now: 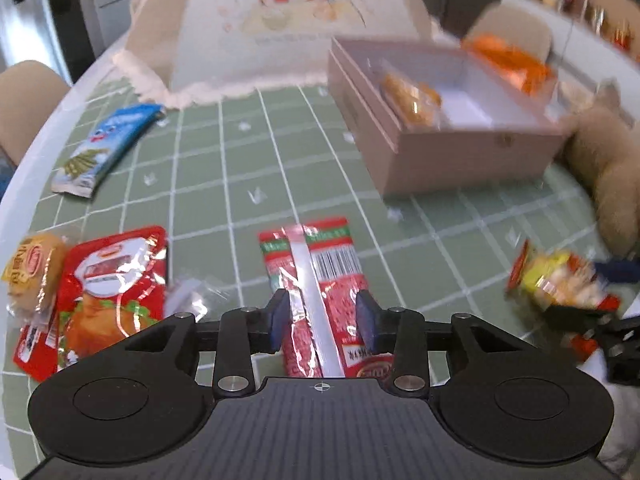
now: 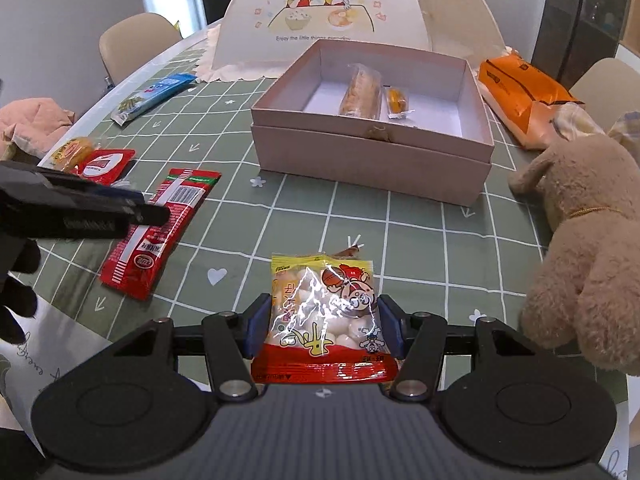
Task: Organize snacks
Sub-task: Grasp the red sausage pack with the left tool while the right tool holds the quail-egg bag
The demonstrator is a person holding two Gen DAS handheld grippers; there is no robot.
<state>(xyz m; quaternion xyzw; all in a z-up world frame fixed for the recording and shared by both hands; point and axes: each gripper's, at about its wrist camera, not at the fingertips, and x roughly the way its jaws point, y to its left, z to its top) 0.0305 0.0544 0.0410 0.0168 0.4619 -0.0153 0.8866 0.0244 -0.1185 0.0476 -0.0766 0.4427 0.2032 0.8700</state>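
Two snack packets sit between gripper fingers on a green grid-patterned tablecloth [image 2: 400, 220]. At the bottom centre of the right wrist view, the right gripper [image 2: 323, 330] has its blue-padded fingers [image 2: 256, 330] set narrowly against either side of a yellow-and-red bag of white candies [image 2: 324, 320]; whether they actually pinch it cannot be told. At the bottom centre of the left wrist view, the left gripper [image 1: 323, 320] straddles the near end of a long red packet [image 1: 320, 292] lying barcode-up, its pads [image 1: 280, 320] just beside the wrapper's edges with the fingers partly apart. That same red packet shows at the left of the right wrist view, under the dark gripper reaching in from the frame's left edge. Above centre stands an open pink box [image 2: 372, 160], holding a long wrapped pastry [image 2: 360, 90] and a small orange wrapped sweet [image 2: 397, 102] side by side. To the box's right lies an orange bag [image 2: 520, 96]; a tan plush toy [image 2: 584, 248] fills the right edge. At the left edge of the left wrist view lie a red chicken-print pouch [image 1: 112, 292] and a wrapped round cake [image 1: 36, 276], touching, with a blue snack stick packet [image 1: 104, 148] farther up. A domed food cover [image 2: 344, 8] printed with cartoon children stands at the top centre.
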